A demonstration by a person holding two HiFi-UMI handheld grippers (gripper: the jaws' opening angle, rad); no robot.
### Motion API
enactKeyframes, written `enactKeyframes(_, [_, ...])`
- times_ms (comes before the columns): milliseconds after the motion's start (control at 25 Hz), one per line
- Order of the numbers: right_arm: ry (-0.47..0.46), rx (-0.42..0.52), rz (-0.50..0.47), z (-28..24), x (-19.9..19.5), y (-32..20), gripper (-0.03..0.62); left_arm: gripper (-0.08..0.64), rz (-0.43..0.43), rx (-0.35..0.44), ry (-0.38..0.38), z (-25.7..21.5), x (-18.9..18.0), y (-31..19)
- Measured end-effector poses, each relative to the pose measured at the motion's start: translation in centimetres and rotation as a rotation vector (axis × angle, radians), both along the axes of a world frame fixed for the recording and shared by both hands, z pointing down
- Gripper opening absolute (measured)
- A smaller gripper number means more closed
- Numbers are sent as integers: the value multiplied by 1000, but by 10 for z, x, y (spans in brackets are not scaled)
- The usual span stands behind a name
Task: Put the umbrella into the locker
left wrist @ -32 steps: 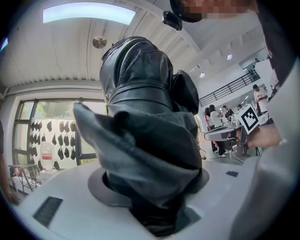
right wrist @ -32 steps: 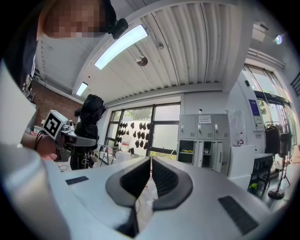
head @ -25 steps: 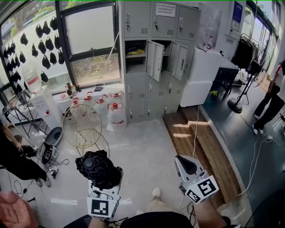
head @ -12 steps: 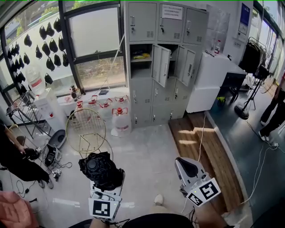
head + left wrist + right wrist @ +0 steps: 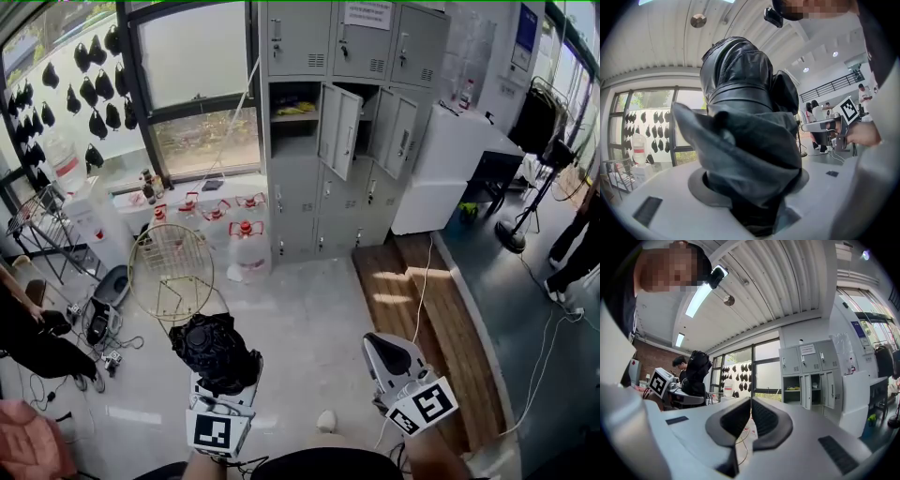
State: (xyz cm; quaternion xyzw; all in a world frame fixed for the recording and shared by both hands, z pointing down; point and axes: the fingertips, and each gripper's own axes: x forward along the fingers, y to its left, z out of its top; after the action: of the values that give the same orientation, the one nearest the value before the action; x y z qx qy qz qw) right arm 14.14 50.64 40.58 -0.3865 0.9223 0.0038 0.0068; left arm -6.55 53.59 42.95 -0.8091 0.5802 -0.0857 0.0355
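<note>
At the lower left of the head view, your left gripper (image 5: 225,386) is clamped on the folded black umbrella (image 5: 214,345). Its jaws stand fairly wide around the bunched cloth, which fills the left gripper view. At the lower right, your right gripper (image 5: 387,354) has its jaws pressed together on nothing.

The locker (image 5: 302,47) stands at the top centre, well apart from you, with an open bay (image 5: 286,136) and two doors (image 5: 339,129) swung outward.

The grip looks to be on loose cloth more than on the shaft, so a jolt could let the umbrella sag or slide out. The door edges jut toward you, and a wide swing could snag the cloth on them.

A wire frame (image 5: 172,272) stands left of centre and bottles (image 5: 246,246) line the locker's foot. A cable (image 5: 420,286) trails over the raised platform (image 5: 398,305) at the right and could trip you. The bare floor (image 5: 309,323) at the centre gives you the open lane.
</note>
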Motion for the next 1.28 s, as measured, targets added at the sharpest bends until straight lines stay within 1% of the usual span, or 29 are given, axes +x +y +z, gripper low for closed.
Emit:
enactKeyframes(160, [7, -5, 4, 5, 10, -21, 32, 265, 3, -4, 19, 5, 9, -22])
enactKeyframes(400, [4, -3, 19, 2, 31, -54, 32, 265, 16, 5, 40, -1, 27, -56])
enactKeyframes(640, [23, 19, -3, -1, 49, -89, 32, 265, -8, 21, 43, -12, 46, -88])
enactKeyframes(840, [17, 10, -27, 2, 63, -121, 32, 267, -26, 34, 13, -19, 61, -112])
enactKeyframes(960, [10, 13, -45, 4, 71, -139, 32, 267, -42, 41, 34, -20, 71, -126])
enactKeyframes(1040, [5, 18, -51, 6, 76, -151, 32, 267, -56, 31, 42, -16, 75, -132])
enactKeyframes(1120, [-4, 17, -54, 10, 81, -160, 32, 267, -71, 10, 30, -11, 78, -136])
enactKeyframes(1200, [-20, 10, -57, 12, 86, -168, 32, 267, -82, -7, -3, -8, 80, -140])
enactKeyframes(1280, [-29, 6, -59, 13, 89, -175, 32, 267, -94, -7, -31, -9, 80, -143])
